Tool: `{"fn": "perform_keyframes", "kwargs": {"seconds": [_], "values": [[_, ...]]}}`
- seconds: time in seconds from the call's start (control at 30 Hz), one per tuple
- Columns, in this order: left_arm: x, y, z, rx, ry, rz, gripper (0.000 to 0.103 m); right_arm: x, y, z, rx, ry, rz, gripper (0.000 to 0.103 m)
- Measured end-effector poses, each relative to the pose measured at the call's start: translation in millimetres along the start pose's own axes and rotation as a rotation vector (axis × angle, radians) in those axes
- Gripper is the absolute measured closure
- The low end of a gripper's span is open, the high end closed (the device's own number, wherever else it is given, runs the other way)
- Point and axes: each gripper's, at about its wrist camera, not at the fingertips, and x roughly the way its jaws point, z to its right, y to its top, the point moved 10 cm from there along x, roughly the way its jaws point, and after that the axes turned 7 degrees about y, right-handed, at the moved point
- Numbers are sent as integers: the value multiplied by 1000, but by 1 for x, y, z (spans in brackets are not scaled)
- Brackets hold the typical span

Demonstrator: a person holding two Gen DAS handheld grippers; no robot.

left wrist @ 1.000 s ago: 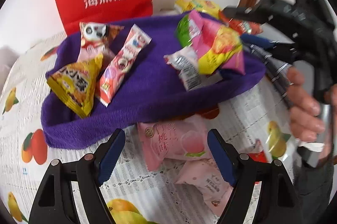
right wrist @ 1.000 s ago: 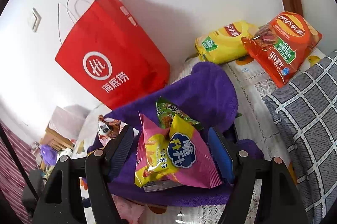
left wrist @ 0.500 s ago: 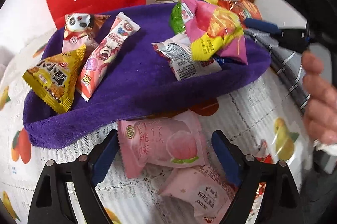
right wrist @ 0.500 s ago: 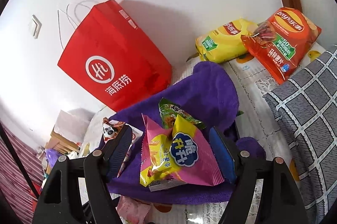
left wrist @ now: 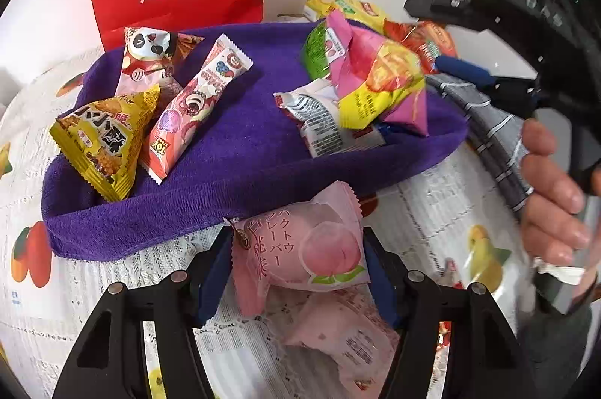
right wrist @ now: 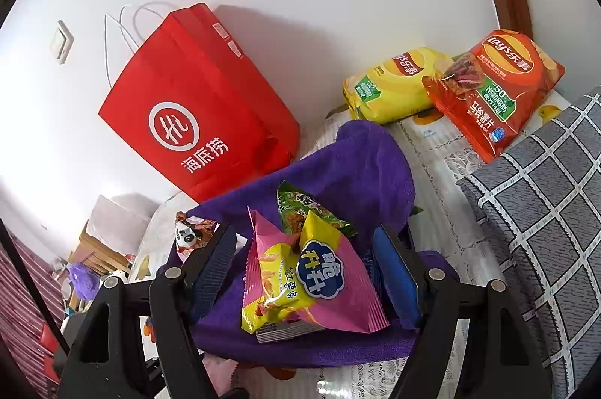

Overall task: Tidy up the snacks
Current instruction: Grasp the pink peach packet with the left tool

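My left gripper [left wrist: 296, 267] is shut on a pink peach snack packet [left wrist: 300, 248] just in front of the purple towel [left wrist: 240, 151]. On the towel lie a yellow triangular packet [left wrist: 101, 139], a panda packet [left wrist: 150, 57], a strawberry wafer bar [left wrist: 195, 98], a silver packet [left wrist: 323, 121] and a pink-and-yellow chip bag [left wrist: 375, 79]. A second pink packet [left wrist: 345, 331] lies on the tablecloth below. My right gripper [right wrist: 304, 271] is open, its fingers on either side of the pink-and-yellow bag [right wrist: 311, 282], above the towel [right wrist: 357, 166].
A red paper bag [right wrist: 195, 109] stands against the wall behind the towel. Yellow [right wrist: 394, 83] and orange Lay's bags [right wrist: 499, 87] lie at the back right. A grey checked cloth [right wrist: 544, 211] lies to the right. The fruit-print tablecloth [left wrist: 56, 286] covers the table.
My left gripper moved forward and shut on the pink peach packet, which now stands tilted up between the fingers. The right gripper has hardly moved.
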Motion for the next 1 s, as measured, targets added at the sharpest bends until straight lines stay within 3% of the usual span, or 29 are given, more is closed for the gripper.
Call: {"fn": "perform_keyframes", "kwargs": {"seconds": [0.33, 0.57, 0.73, 0.87, 1.0], "values": [[-38, 2, 4, -2, -65, 63, 40, -5, 1, 1, -7, -9, 14, 28], [-49, -7, -1, -56, -118, 51, 40, -15, -6, -11, -33, 6, 18, 28], [-61, -11, -17, -69, -85, 65, 40, -27, -36, -13, -76, -44, -37, 28], [-70, -4, -32, -76, -29, 102, 40, -44, -74, -18, -91, -43, -106, 28], [-79, 1, -45, -90, 21, 136, 40, -59, -118, -22, -152, -110, -180, 28]]}}
